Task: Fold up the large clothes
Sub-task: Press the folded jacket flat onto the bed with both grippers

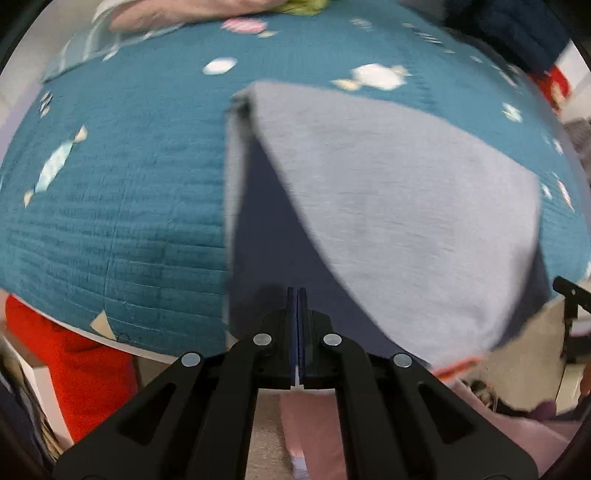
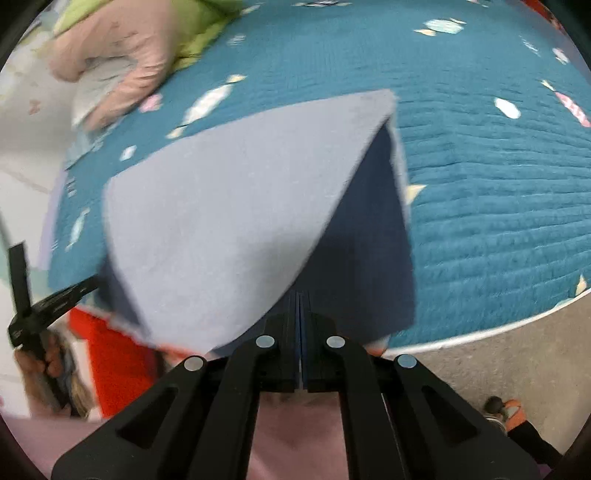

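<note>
A large garment, pale grey-blue on one face [image 1: 399,206] and dark navy on the other, is lifted off the teal quilted bedspread [image 1: 122,192]. My left gripper [image 1: 297,291] is shut on its near edge at the left. My right gripper [image 2: 300,295] is shut on the same near edge at the right. The garment [image 2: 221,221] hangs between them as a sloping fold, with its far corner touching the bedspread [image 2: 498,192]. The other gripper shows at the left edge of the right wrist view.
A pile of pink and green clothes [image 2: 122,48] lies at the far side of the bed. A red object [image 1: 74,362] stands on the floor by the bed's near edge [image 2: 480,336]. A dark garment [image 1: 517,33] lies at the far right.
</note>
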`<control>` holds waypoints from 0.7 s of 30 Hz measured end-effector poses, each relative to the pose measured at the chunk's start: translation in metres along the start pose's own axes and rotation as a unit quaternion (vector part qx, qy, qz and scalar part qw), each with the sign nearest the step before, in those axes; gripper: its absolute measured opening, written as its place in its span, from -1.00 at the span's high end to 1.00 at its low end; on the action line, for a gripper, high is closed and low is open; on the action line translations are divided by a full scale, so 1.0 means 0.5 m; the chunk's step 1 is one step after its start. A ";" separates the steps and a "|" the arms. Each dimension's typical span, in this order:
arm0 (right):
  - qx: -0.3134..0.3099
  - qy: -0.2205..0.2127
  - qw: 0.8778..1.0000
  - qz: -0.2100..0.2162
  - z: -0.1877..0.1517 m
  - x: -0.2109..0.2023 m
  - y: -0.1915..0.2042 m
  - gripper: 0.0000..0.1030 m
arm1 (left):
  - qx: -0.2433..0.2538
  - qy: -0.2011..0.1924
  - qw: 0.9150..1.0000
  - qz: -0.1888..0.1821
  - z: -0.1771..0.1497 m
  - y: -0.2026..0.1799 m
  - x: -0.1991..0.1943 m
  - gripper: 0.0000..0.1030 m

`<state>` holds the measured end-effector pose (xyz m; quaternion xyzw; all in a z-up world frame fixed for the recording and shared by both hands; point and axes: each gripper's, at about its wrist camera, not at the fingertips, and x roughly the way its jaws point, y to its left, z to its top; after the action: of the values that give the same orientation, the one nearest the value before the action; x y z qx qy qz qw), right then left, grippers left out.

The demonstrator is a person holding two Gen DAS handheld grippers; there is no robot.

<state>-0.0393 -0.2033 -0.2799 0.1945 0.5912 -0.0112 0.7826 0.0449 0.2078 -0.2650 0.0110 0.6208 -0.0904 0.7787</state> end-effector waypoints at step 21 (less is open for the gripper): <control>-0.069 -0.124 0.988 0.055 0.150 -0.003 0.116 0.99 | 0.043 -0.137 0.987 -0.077 0.144 -0.098 -0.035 1.00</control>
<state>0.0438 -0.1738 -0.2447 0.1696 0.4776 0.0488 0.8607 0.1029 0.1525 -0.2268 -0.0160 0.5029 -0.1773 0.8458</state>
